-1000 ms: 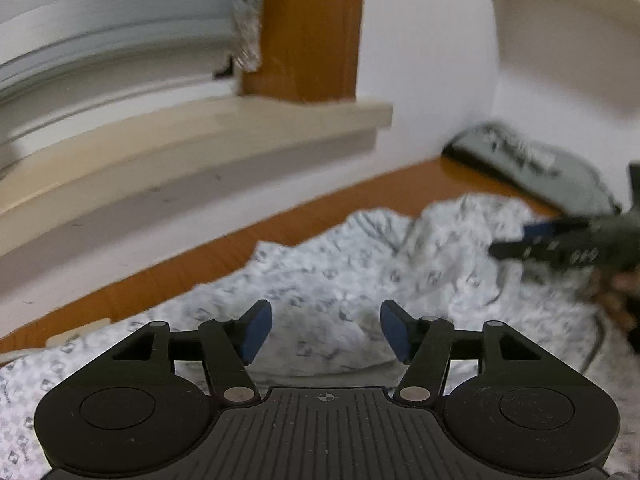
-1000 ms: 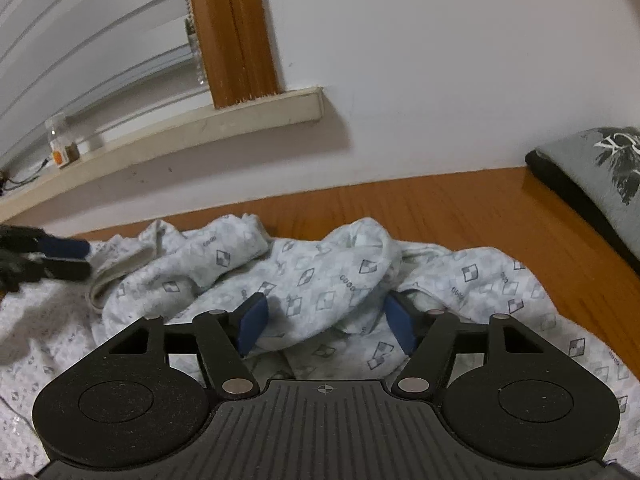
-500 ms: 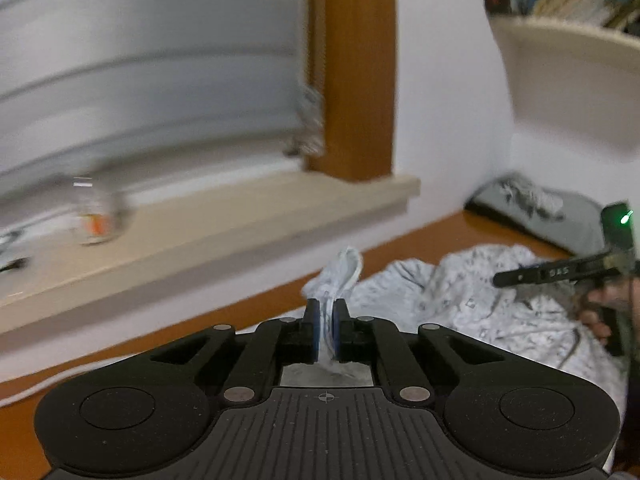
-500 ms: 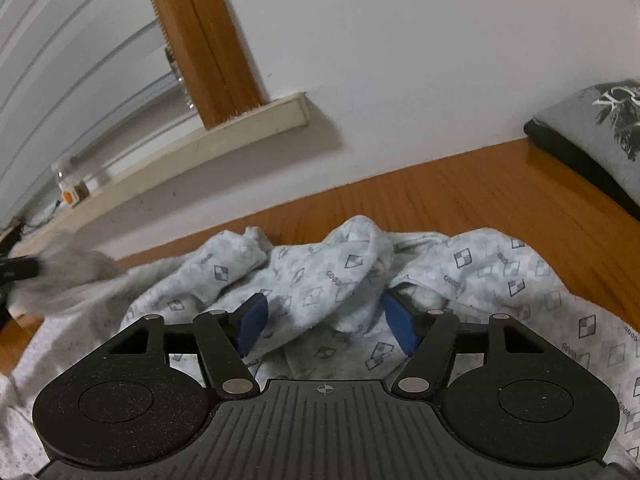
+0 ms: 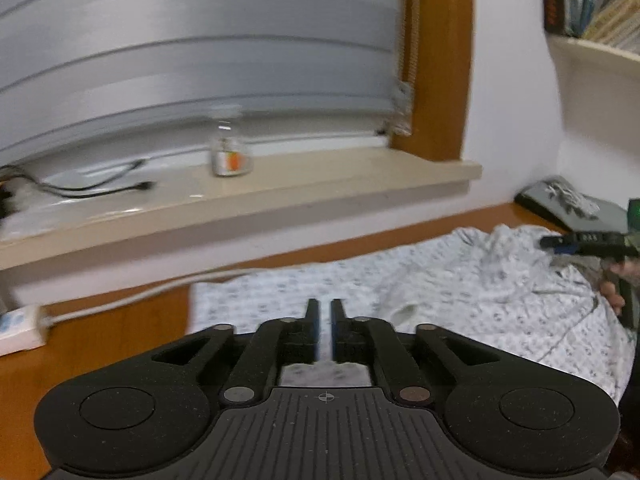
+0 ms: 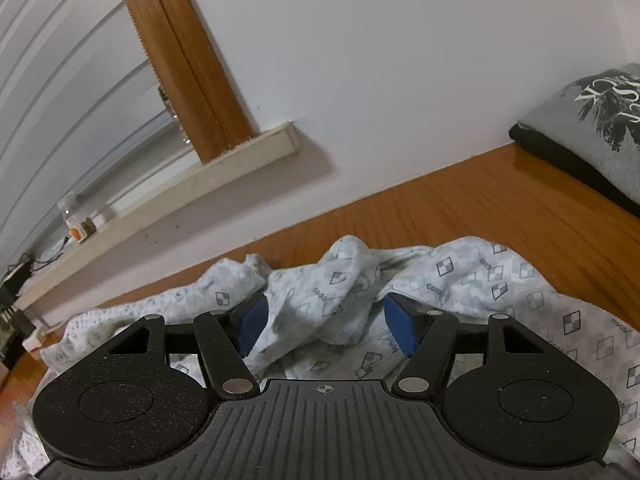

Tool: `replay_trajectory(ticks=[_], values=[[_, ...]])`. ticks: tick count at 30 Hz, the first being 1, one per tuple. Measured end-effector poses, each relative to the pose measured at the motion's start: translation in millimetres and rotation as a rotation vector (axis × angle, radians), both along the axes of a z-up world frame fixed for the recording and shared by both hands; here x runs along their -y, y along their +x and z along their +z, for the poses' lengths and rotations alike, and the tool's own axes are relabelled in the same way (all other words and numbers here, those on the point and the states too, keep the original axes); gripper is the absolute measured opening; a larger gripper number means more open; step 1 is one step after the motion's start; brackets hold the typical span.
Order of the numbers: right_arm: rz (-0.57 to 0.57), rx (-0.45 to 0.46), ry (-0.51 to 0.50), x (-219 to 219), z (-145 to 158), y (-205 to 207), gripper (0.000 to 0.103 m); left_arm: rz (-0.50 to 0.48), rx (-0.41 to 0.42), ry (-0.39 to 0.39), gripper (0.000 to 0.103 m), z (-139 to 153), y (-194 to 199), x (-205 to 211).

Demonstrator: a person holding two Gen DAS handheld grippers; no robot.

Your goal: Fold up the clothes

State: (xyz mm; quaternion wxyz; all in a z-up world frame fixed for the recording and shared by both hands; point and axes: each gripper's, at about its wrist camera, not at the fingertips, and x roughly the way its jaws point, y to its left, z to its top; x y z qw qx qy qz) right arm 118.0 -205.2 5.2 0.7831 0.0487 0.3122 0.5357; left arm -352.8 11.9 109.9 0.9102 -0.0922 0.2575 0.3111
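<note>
Left tool: the two fingers stand nearly together with a thin slit between them, and they are easing apart right now; no cloth shows in that slit, only patterned fabric lying beyond and below the tips.
Right tool: jaws spread wide, blue pads on either side of a raised bunch of cloth; the pads sit just beside the folds, and I cannot tell if they touch.
Garment: a pale, light grey piece printed with small checkered squares, lying rumpled on the wooden counter; it runs flat at the left of the left wrist view and bunches into a mound at the right, near the right tool.
Right tool seen from the left wrist: a dark tool at the far right edge, above the mound, with a person's fingers wrapped around its handle.
Grey cushion: far right on the counter against the white wall, dark underside, printed motif on top.
Window sill: cream ledge along the far wall, carrying a small clear bottle with an orange label and a black cable at the left.
Blind: grey slats above the sill, blurred, with a wooden frame at its right.
Power strip: white, at the near left edge of the counter, its cord running toward the garment.
</note>
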Motion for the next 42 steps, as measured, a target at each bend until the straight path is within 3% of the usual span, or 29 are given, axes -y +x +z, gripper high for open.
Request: replay_trajectory(ticks=[5, 8, 11, 13, 17, 20, 22, 23, 24, 25, 31, 34, 42], values=[[0.009, -0.003, 0.001, -1, -1, -1, 0.065, -0.114, -0.045, 0.006, 0.024, -19, 70, 15], [0.023, -0.006, 0.003, -2, -2, -2, 0.065, -0.174, -0.066, 0.011, 0.039, -33, 115, 25], [0.027, -0.009, 0.006, -2, -2, -2, 0.065, -0.204, -0.081, -0.011, 0.046, -51, 161, 26], [0.03, -0.012, 0.01, -1, -2, -1, 0.065, -0.202, -0.085, -0.038, 0.057, -64, 187, 22], [0.026, -0.014, 0.011, -1, -3, -1, 0.065, -0.193, -0.126, -0.047, 0.058, -82, 224, 12], [0.024, -0.015, 0.009, -1, -2, -1, 0.065, -0.214, -0.123, -0.102, 0.058, -87, 234, 4], [0.023, -0.016, 0.01, -1, -2, 0, 0.065, -0.219, -0.119, -0.108, 0.051, -91, 235, 2], [0.022, -0.015, 0.01, -1, -2, 0, 0.065, -0.223, -0.125, -0.105, 0.043, -92, 236, 2], [0.021, -0.015, 0.01, -1, -2, 0, 0.065, -0.227, -0.13, -0.102, 0.01, -94, 236, 1], [0.017, -0.014, 0.011, 0, -1, 0, 0.065, -0.224, -0.126, -0.088, 0.005, -91, 232, 2], [-0.006, -0.022, 0.054, 9, -1, 3, 0.065, -0.233, -0.025, 0.001, 0.005, -47, 172, 16], [-0.07, -0.026, 0.069, 15, -1, 6, 0.065, -0.238, -0.017, 0.01, 0.005, -29, 134, 28], [-0.06, -0.031, 0.074, 16, -2, 9, 0.066, -0.252, -0.025, 0.016, 0.006, -12, 58, 59]])
